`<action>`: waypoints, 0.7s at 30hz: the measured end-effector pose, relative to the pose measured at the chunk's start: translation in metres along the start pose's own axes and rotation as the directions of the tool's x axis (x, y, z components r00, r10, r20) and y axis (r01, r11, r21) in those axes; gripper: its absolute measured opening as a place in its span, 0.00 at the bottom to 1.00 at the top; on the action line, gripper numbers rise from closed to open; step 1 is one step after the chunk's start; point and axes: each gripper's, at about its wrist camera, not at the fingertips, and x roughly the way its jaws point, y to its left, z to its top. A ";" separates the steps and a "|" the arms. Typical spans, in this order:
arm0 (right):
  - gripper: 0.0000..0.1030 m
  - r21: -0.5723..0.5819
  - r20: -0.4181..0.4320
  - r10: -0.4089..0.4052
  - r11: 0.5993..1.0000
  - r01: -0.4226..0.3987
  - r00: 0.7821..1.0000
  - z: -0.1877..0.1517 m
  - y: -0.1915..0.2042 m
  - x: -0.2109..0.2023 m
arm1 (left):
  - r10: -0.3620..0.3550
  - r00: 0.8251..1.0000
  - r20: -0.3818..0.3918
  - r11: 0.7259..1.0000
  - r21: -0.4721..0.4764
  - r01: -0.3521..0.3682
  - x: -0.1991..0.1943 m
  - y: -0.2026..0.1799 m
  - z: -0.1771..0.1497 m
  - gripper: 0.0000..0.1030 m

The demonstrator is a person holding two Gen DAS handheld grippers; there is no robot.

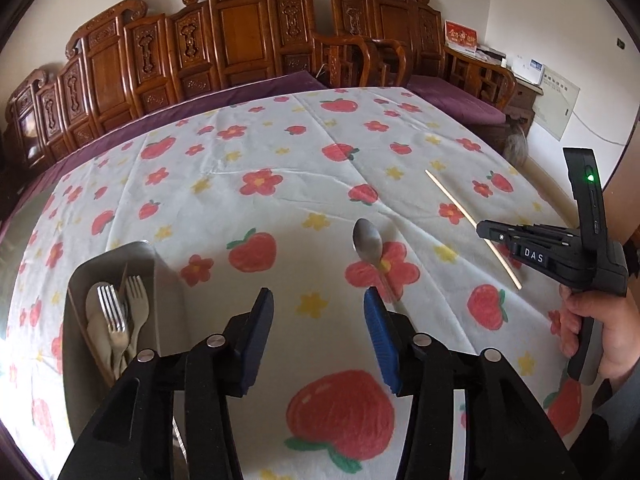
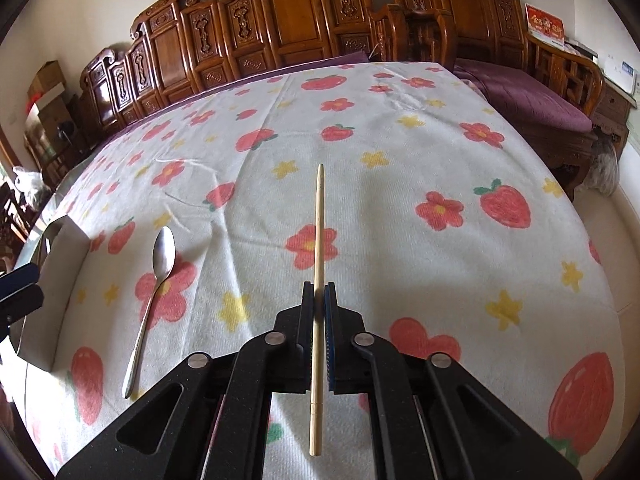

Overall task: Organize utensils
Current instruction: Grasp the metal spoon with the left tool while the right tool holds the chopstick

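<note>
White cloth printed with red strawberries and flowers covers the counter [image 1: 248, 148] in the left wrist view, with carved wooden chairs [image 1: 224, 36] and purple cushions along the wall behind. A metal spoon [image 1: 369, 246] lies on the cloth just ahead of the left hand-held gripper [image 1: 319, 340], whose jaws stand wide apart with nothing between them. At left, a grey tray [image 1: 116, 256] holds 2 forks [image 1: 120, 312] and pale spoons. The right hand-held gripper [image 1: 486, 232] clamps a wooden chopstick [image 1: 452, 196].

In the right wrist view, the same cloth and chairs show. The right hand-held gripper [image 2: 319, 300] pinches the chopstick [image 2: 319, 232] near its middle, above the cloth. The spoon [image 2: 160, 268] lies left of it, beside the tray [image 2: 60, 280].
</note>
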 end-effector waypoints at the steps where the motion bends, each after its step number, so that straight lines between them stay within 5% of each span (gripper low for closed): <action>1: 0.06 0.003 0.003 0.007 1.000 -0.007 1.000 0.001 -0.001 0.000 | 0.002 1.000 -0.006 1.000 0.002 -0.002 0.006 -0.004 0.004 0.44; 10: 0.06 0.022 0.010 0.053 0.998 -0.054 0.999 0.004 -0.002 -0.001 | 0.026 0.996 -0.085 1.000 -0.001 -0.026 0.072 -0.031 0.027 0.45; 21: 0.06 0.042 0.028 0.096 0.994 -0.097 0.995 0.008 -0.005 -0.008 | 0.077 0.990 -0.121 0.997 0.018 -0.076 0.108 -0.048 0.037 0.46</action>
